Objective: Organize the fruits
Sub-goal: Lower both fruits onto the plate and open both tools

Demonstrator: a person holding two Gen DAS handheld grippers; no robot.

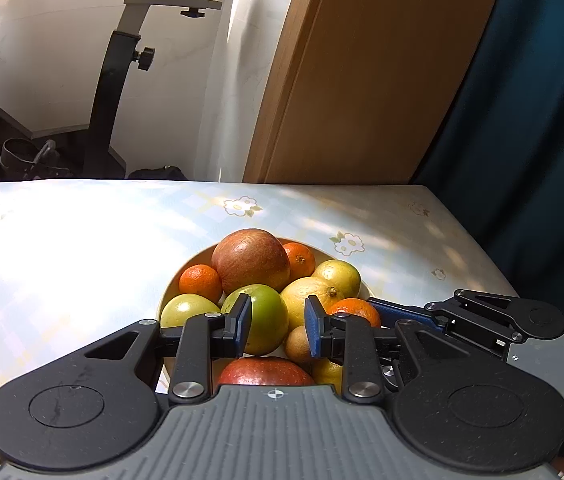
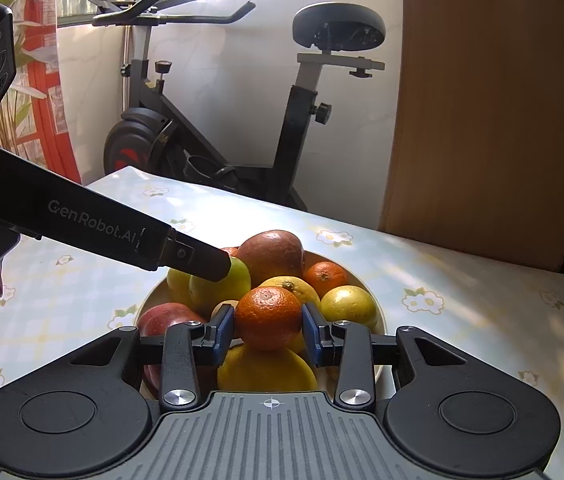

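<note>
A: Where is the fruit?

B: I log it piled in the bowl (image 2: 378,312), directly ahead of both tools. My right gripper (image 2: 267,330) has a tangerine (image 2: 267,318) between its pads, which sit at the fruit's sides; whether they press it, I cannot tell.

A: Left?

B: Left gripper (image 1: 277,326) is partly open over a green apple (image 1: 267,316), holding nothing.
</note>
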